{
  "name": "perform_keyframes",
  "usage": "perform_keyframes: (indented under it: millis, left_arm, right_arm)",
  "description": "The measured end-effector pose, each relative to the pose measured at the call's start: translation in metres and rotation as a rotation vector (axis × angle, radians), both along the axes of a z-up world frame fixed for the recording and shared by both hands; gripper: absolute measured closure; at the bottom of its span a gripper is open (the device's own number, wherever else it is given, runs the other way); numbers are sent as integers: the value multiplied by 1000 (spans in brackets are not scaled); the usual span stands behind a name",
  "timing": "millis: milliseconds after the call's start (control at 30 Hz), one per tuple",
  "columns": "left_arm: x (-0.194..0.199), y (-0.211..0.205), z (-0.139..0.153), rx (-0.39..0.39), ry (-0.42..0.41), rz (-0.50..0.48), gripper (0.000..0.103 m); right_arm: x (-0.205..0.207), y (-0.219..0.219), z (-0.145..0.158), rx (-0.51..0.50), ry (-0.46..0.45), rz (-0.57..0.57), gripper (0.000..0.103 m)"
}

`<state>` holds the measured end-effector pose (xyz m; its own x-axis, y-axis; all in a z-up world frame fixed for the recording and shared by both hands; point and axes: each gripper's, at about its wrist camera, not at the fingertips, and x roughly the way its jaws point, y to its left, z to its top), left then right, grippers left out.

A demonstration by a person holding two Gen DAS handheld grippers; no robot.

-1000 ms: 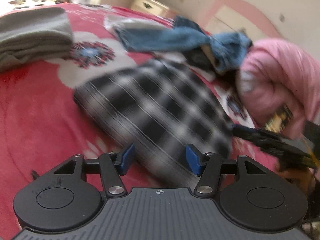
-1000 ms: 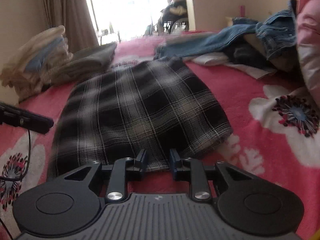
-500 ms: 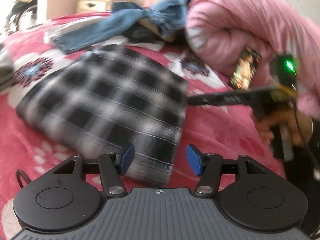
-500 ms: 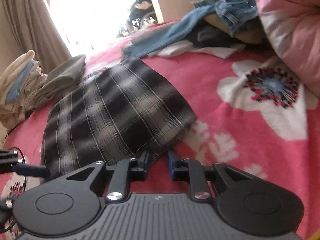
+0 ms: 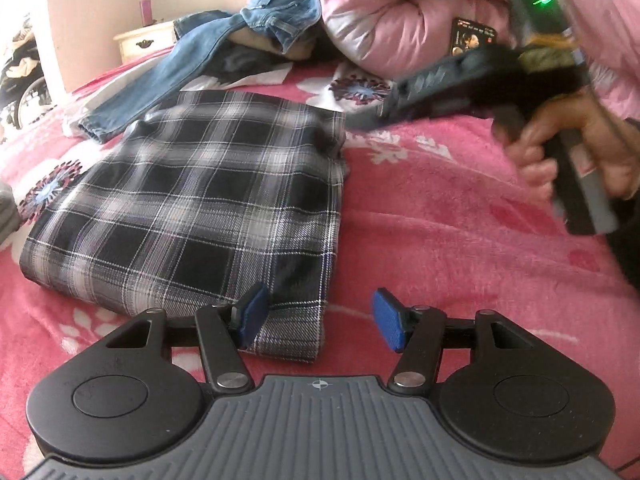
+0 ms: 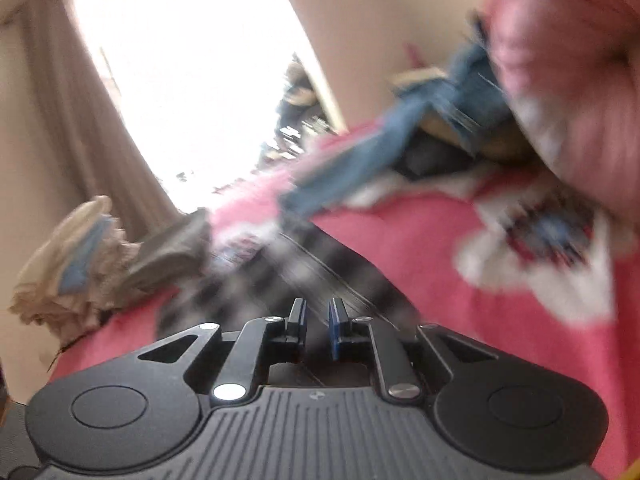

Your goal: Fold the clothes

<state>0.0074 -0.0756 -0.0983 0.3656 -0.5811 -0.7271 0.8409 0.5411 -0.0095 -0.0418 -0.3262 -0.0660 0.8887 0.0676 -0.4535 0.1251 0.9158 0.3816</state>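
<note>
A black-and-white plaid garment (image 5: 192, 200) lies folded flat on the red flowered blanket (image 5: 440, 220). My left gripper (image 5: 320, 316) is open and low, with its blue pads (image 5: 252, 316) straddling the garment's near right corner. A hand (image 5: 560, 148) holds my right gripper, whose blurred tip sits at the garment's far right corner, where the cloth puckers. In the right wrist view my right gripper (image 6: 317, 320) has its fingers almost together over the blurred plaid cloth (image 6: 320, 264), apparently pinching its edge.
Blue jeans (image 5: 180, 68) and other loose clothes lie beyond the plaid garment. A rolled pink quilt (image 5: 400, 12) fills the back right. Folded stacks (image 6: 80, 264) and a grey folded piece (image 6: 172, 256) sit by the curtain. A cream nightstand (image 5: 144, 42) stands against the wall.
My left gripper swung round to the garment's near right corner. My right gripper narrowed its fingers, tilted sharply and moved fast, blurring its view.
</note>
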Motion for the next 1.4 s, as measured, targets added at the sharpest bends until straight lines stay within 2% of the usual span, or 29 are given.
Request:
perform_keyframes:
  millis: [67, 200, 267, 333, 367, 533, 667, 733, 800, 833, 933, 1033, 1167, 1233, 1300, 1367, 1400]
  left_arm:
    - [1, 2, 0, -6, 7, 2, 45]
    - [-1, 4, 0, -11, 10, -1, 45]
    - [0, 6, -1, -20, 15, 2, 45]
    - [2, 9, -2, -34, 29, 10, 45]
    - [2, 10, -1, -41, 35, 12, 45]
    - [9, 25, 14, -90, 75, 37, 45]
    - [22, 45, 31, -195, 125, 68, 45]
    - [30, 44, 26, -204, 146, 101, 45]
    - [38, 41, 20, -203, 164, 137, 45]
    - [42, 40, 16, -203, 173, 154, 45]
    - [50, 34, 6, -190, 188, 194, 45]
    - [47, 29, -1, -154, 168, 186, 45]
    - [58, 38, 12, -228, 203, 199, 45]
    - [66, 45, 19, -279, 207, 215, 45]
    - [74, 50, 24, -327, 182, 245, 45]
    - [84, 49, 16, -322, 183, 293, 45]
    - [88, 48, 8, -311, 197, 312, 45]
  right_arm:
    - [11, 6, -7, -26, 16, 28, 90]
    - [18, 6, -50, -29, 188, 22, 93]
    - [8, 3, -50, 1, 171, 3, 93]
    - [8, 5, -41, -24, 201, -2, 92]
    - [9, 5, -34, -34, 198, -5, 90]
    - [19, 11, 11, -105, 54, -12, 90]
    - [51, 18, 14, -168, 20, -2, 90]
    - [61, 18, -3, -206, 66, 4, 90]
    - [69, 16, -31, -224, 194, 29, 91]
    - [66, 15, -40, -229, 219, 39, 92]
    - [63, 18, -26, -281, 231, 62, 92]
    - [68, 19, 3, -277, 164, 64, 89]
    - [106, 31, 27, -313, 58, 121, 89]
    - [127, 36, 17, -362, 47, 147, 89]
    - [146, 33, -7, -425, 100, 148, 90]
    - [158, 19, -37, -433, 197, 131, 93]
    - [156, 12, -37, -407, 191, 114, 94]
